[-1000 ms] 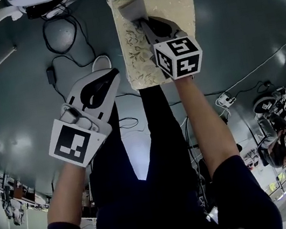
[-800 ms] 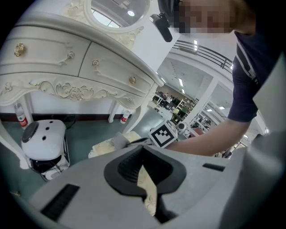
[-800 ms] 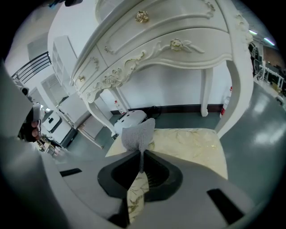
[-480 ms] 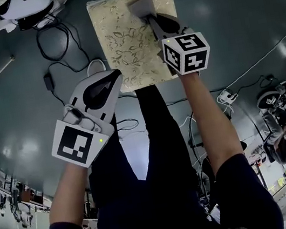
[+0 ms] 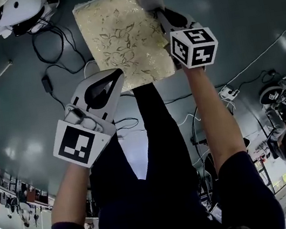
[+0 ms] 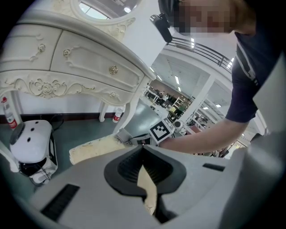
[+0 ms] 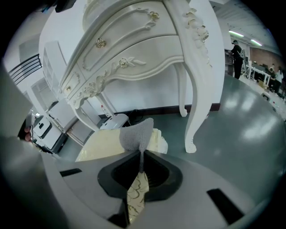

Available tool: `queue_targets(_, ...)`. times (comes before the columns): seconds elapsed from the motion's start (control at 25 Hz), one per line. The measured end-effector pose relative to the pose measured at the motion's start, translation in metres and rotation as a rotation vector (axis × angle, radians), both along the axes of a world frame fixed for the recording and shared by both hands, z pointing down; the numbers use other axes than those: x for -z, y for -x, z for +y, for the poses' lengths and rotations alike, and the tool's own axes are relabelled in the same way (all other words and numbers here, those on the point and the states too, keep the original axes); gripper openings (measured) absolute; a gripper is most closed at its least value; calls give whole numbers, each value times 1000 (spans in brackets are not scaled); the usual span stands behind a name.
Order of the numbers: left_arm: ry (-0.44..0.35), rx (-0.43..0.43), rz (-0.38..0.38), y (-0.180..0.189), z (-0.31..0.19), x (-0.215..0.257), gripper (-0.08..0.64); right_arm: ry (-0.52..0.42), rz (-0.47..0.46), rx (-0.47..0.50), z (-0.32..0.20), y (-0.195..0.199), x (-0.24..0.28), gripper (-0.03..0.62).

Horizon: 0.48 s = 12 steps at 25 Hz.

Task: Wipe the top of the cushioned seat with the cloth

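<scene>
Cloth [image 7: 136, 132], grey and woven, is pinched between the fingers of the right gripper [image 5: 158, 10], which are clamped tight on it. It rests on the far right corner of the cushioned seat [image 5: 119, 38], a cream square with a gold leaf pattern, standing on a dark glossy floor [image 5: 18, 122]. The left gripper [image 5: 118, 74] hovers near the seat's near edge, fingers pressed together with nothing between them. A white carved dressing table [image 7: 134, 58] stands beyond the seat.
</scene>
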<state>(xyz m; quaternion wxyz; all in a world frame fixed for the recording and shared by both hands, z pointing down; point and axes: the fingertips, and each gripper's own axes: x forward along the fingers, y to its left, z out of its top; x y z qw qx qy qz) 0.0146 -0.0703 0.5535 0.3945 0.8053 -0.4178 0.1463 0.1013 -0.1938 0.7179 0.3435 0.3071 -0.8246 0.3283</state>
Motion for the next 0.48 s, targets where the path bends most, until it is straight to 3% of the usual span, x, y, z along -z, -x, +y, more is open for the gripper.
queue_targets(0.24, 3, -5, 8, 1, 4, -1, 8, -1, -3, -25, 1, -1, 6, 40)
queue_targets(0.48, 3, -5, 9, 25, 17, 0, 8, -4, -31, -13, 23, 28, 24, 40)
